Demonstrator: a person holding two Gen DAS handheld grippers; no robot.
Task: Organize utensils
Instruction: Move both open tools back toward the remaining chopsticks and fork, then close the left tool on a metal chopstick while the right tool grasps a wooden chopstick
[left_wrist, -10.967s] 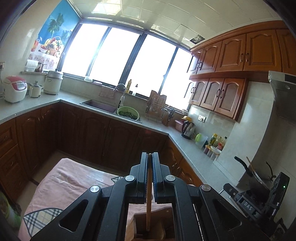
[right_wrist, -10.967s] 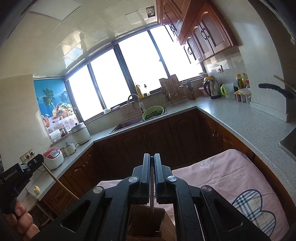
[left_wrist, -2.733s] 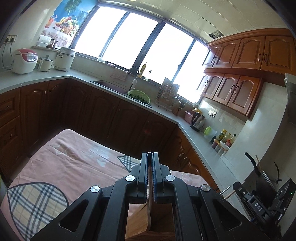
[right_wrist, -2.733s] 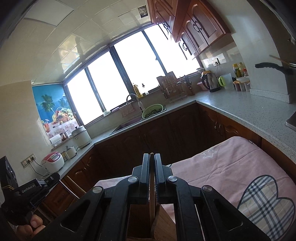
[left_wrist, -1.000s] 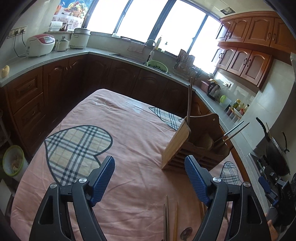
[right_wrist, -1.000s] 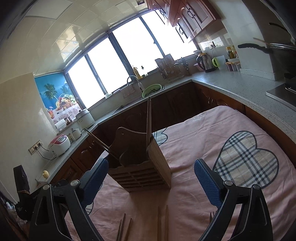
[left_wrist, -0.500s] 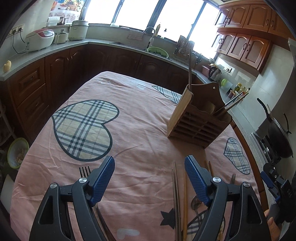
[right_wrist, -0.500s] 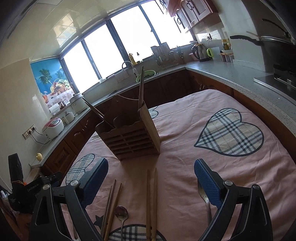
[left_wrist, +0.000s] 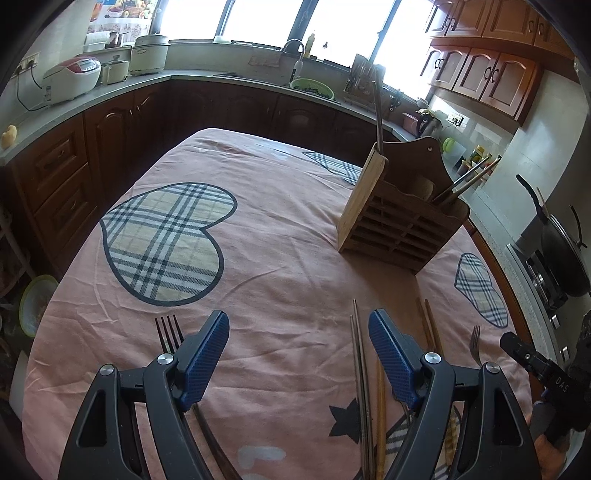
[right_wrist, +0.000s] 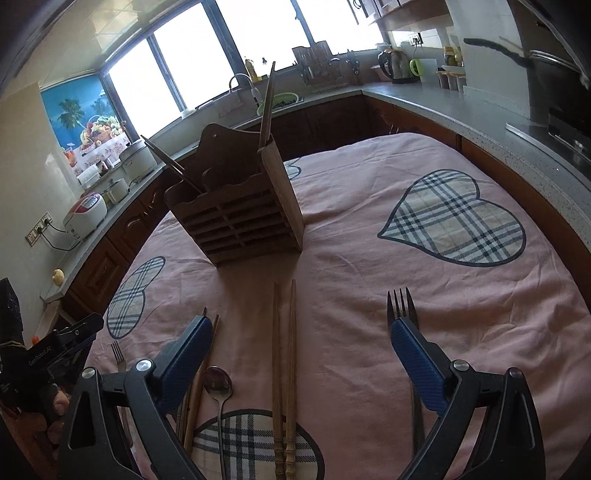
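Observation:
A wooden utensil holder (left_wrist: 402, 218) (right_wrist: 236, 218) stands on the pink tablecloth, with an upright chopstick (left_wrist: 377, 110) and a leaning pair (left_wrist: 469, 181) in it. My left gripper (left_wrist: 297, 321) is open above the cloth, a fork (left_wrist: 168, 332) by its left finger and metal chopsticks (left_wrist: 358, 350) by its right finger. My right gripper (right_wrist: 301, 325) is open over a wooden chopstick pair (right_wrist: 284, 350). A spoon (right_wrist: 218, 380) lies near its left finger and a fork (right_wrist: 400, 304) at its right fingertip. Neither holds anything.
More chopsticks (left_wrist: 424, 325) and another fork (left_wrist: 474, 339) lie on the cloth between the two grippers. Kitchen counters (right_wrist: 461, 107) wrap round the table (left_wrist: 280, 236). A wok (left_wrist: 561, 243) sits on the stove close to the table's right edge.
Both grippers, shut on chopsticks over the holder earlier, now stand open. Over the last second both have tipped downward and sunk, bringing the loose utensils on the cloth into view.

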